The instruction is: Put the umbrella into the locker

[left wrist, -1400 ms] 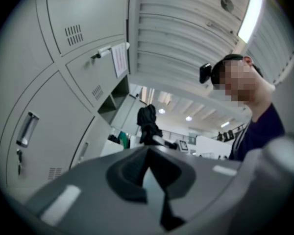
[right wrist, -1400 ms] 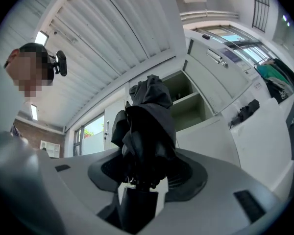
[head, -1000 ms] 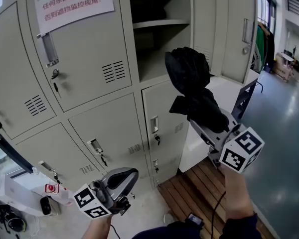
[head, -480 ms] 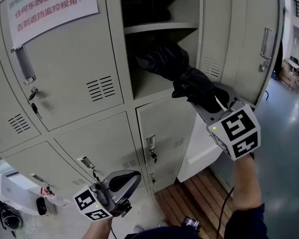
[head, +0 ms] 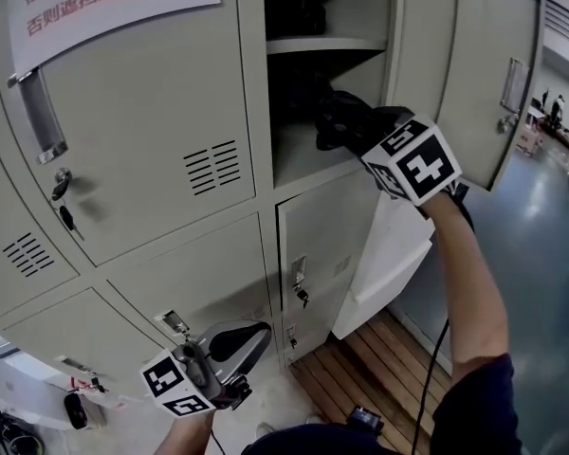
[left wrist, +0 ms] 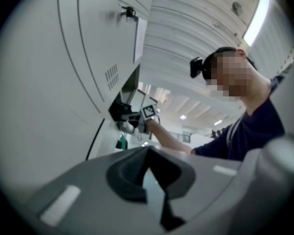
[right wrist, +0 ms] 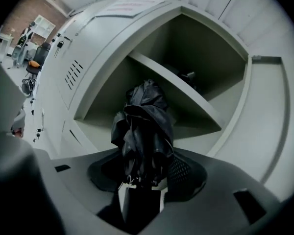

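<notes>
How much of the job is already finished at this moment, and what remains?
Done: the locker door stands open. In hand: the right gripper holds the folded black umbrella, which reaches into the opening below the shelf. Left: set it down inside, open the jaws, pull the gripper out.

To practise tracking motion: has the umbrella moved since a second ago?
Yes. The umbrella, clamped in the right gripper, has gone from outside the open locker into it, under the shelf.
</notes>
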